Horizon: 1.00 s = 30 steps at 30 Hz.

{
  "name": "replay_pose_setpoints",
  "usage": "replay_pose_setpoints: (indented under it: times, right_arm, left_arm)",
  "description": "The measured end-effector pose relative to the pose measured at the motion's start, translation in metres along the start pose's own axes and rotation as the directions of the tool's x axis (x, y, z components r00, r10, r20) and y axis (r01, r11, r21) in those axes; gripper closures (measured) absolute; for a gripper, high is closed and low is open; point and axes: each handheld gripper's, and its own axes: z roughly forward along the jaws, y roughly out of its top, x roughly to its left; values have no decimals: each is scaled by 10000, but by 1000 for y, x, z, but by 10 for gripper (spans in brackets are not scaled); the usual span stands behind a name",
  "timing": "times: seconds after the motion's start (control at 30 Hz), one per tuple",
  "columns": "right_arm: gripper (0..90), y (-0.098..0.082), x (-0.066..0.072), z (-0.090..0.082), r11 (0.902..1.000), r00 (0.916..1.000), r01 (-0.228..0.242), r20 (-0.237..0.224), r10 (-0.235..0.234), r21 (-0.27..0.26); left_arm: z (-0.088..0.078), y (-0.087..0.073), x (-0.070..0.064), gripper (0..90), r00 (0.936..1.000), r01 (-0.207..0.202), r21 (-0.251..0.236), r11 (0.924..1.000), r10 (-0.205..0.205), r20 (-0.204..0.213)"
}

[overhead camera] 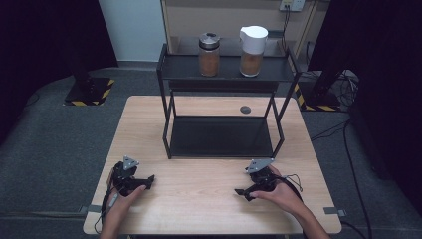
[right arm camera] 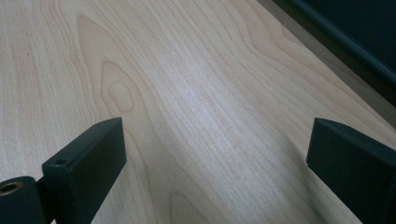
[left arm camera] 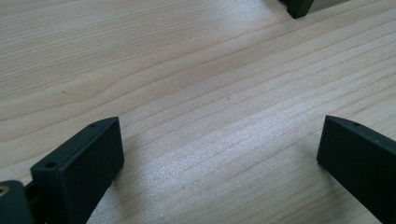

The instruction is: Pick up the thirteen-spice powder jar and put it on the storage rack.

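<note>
Both grippers rest low over a light wooden table, each held in one of the person's hands. My left gripper sits near the front left and points right. Its jaws stand wide open over bare wood. At the front right, my right gripper points left, and its jaws are likewise open with nothing between them. A black tip of the right gripper shows at the top of the left gripper view.
A black two-tier rack stands at the middle back of the table, its lower shelf edge close to my right gripper. Its top shelf holds a metal-lidded jar and a white-lidded jar, both with brown contents. A small dark disc lies under the rack.
</note>
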Motion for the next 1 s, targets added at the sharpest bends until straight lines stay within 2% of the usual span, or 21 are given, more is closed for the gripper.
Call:
replay_pose_setpoints:
  times: [0.47, 0.8, 1.0]
  right_arm:
    - [51, -10, 5, 7, 9992, 9991, 302, -274, -308, -251]
    - [38, -11, 10, 9, 9982, 9982, 546, -229, -552, -233]
    - [24, -10, 11, 10, 9986, 9985, 504, -218, -508, -176]
  left_arm:
    - [0, 0, 0, 0, 10000, -2, 2, 10000, 2, -3]
    - [0, 0, 0, 0, 10000, 0, 1, 10000, 0, -7]
    - [0, 0, 0, 0, 10000, 2, -3, 10000, -2, -9]
